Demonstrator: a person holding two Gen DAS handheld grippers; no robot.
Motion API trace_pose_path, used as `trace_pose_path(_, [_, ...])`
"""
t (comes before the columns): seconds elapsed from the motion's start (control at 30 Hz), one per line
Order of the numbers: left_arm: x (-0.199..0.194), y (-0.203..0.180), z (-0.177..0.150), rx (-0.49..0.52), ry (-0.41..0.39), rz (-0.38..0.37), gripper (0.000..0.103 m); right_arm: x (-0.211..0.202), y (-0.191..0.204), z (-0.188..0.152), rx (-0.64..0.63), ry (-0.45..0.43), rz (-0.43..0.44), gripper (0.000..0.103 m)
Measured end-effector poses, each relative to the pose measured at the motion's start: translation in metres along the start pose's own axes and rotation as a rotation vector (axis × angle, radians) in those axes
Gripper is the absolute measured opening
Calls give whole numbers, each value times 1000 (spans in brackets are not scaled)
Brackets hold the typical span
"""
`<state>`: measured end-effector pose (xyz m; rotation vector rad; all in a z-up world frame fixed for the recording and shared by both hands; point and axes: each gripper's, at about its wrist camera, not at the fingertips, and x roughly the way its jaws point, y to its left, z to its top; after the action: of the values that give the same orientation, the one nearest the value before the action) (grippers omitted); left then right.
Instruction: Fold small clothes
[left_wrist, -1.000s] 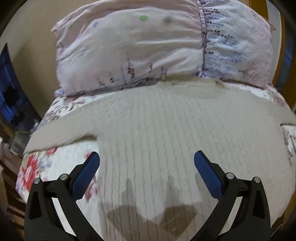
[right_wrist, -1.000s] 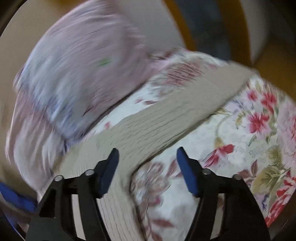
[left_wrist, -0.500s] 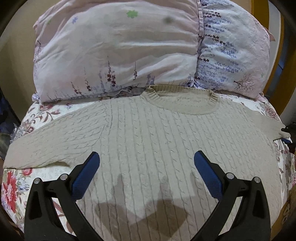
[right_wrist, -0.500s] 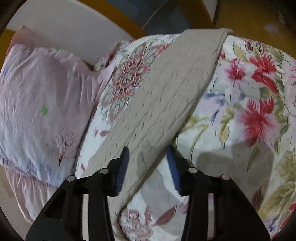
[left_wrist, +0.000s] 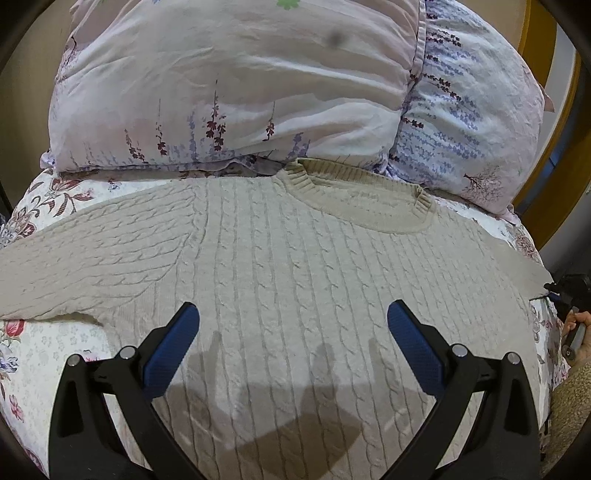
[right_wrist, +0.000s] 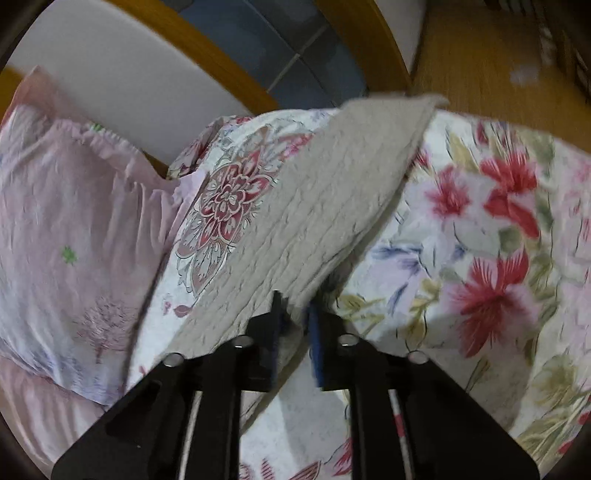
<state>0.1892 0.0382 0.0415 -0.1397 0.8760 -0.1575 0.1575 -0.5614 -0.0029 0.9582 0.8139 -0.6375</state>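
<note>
A beige cable-knit sweater (left_wrist: 295, 273) lies flat on a floral bedspread (left_wrist: 48, 206), its neckline toward the pillows and both sleeves spread sideways. My left gripper (left_wrist: 291, 319) hovers open over the sweater's body, nothing between its blue pads. In the right wrist view the sweater's right sleeve (right_wrist: 332, 206) runs away toward the bed's edge, and my right gripper (right_wrist: 295, 306) is shut on the sleeve's near edge, the knit pinched between its pads. That gripper and a hand also show at the far right of the left wrist view, at the sleeve's edge (left_wrist: 569, 291).
Two pale floral pillows (left_wrist: 240, 81) lie stacked at the head of the bed, touching the sweater's collar. A wooden bed frame (right_wrist: 207, 55) curves behind them. Wooden floor (right_wrist: 480, 55) lies beyond the bed's edge past the sleeve's cuff.
My right gripper has shut on the sleeve's edge; its jaws were wide a second ago. The left gripper moved forward over the sweater toward the collar and stayed open.
</note>
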Motion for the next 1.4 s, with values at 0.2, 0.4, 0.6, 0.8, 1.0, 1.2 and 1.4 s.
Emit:
trace_pose_path(0.2, [2, 4, 2, -1, -8, -11, 101, -34, 51, -14, -223, -131, 44, 10])
trace_pose_path(0.4, [1, 5, 3, -16, -14, -44, 101, -76, 137, -83, -535, -99, 295, 9])
trace_pose_path(0.6, [3, 5, 2, -42, 10, -94, 101, -50, 186, -204, -781, 207, 426, 9])
trace_pose_path(0.8, [0, 10, -1, -103, 0, -208, 101, -17, 173, -239, -734, 387, 373, 16])
trace_pose_path(1.0, [-2, 16, 1, -147, -8, -251, 101, -32, 149, -196, -514, 310, 389, 45])
trace_pose_path(1.2, [1, 29, 1, -228, 10, -324, 101, -20, 125, -155, -354, 221, 266, 33])
trace_pose_path(1.4, [-7, 37, 2, -252, -30, -345, 101, -48, 177, -175, -589, 23, 241, 11])
